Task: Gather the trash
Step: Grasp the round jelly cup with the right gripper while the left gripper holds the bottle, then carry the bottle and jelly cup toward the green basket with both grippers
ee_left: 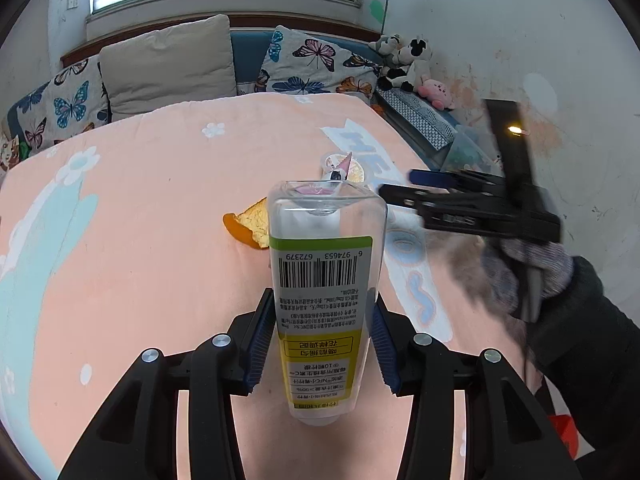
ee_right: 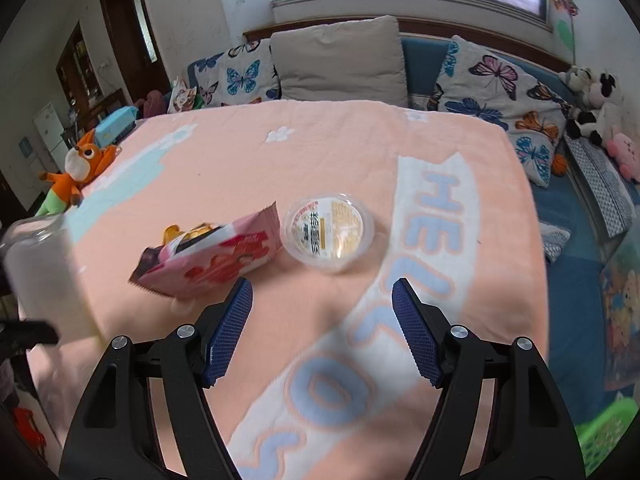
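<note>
**Inspector:** Left wrist view: left gripper [ee_left: 318, 344] clamps the clear bottle [ee_left: 326, 280] by its label, raised over the peach blanket [ee_left: 140, 220].

**Operator:** And the right gripper [ee_right: 322, 332]?

**Inspector:** Jaws part open, nothing between them. Pink wrapper [ee_right: 212, 258] and jelly cup [ee_right: 328, 236] lie mid-blanket, touching. Advise centring over 1 item before closing.
</note>
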Demonstrator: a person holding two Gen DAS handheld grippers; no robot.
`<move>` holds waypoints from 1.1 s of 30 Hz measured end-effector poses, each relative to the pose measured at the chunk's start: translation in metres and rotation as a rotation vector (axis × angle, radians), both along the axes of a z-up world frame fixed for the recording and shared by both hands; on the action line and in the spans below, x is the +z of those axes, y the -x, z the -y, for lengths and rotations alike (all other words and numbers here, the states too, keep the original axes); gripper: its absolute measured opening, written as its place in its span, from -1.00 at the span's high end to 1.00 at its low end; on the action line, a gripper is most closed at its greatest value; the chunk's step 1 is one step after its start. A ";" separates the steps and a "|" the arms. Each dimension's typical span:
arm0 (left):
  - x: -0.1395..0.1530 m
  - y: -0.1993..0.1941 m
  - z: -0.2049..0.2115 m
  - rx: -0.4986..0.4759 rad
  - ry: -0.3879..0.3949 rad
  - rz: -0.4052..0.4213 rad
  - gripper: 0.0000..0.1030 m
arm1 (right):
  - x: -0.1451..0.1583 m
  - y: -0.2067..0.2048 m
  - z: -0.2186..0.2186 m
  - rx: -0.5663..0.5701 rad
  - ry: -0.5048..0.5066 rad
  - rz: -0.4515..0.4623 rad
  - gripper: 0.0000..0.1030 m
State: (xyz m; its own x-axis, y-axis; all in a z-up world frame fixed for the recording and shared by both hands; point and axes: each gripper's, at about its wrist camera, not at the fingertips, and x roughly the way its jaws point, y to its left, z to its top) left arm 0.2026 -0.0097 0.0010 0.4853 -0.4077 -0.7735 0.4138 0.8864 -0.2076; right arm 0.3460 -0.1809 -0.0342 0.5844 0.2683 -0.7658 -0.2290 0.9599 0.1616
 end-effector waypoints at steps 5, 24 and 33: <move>0.000 -0.001 -0.005 0.008 0.024 -0.001 0.14 | -0.011 -0.018 -0.003 -0.002 0.017 -0.014 -0.41; -0.004 -0.001 -0.015 0.025 0.066 -0.017 0.14 | -0.018 -0.035 -0.010 -0.001 0.037 -0.002 -0.31; 0.006 0.010 0.000 -0.016 0.091 -0.001 0.14 | 0.013 0.026 0.011 -0.037 0.006 0.022 -0.31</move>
State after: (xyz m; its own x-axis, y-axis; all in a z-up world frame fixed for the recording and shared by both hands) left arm 0.1929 -0.0097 0.0070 0.4769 -0.4841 -0.7337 0.4276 0.8570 -0.2875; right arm 0.3197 -0.1923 -0.0210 0.6107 0.2415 -0.7541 -0.1969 0.9688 0.1508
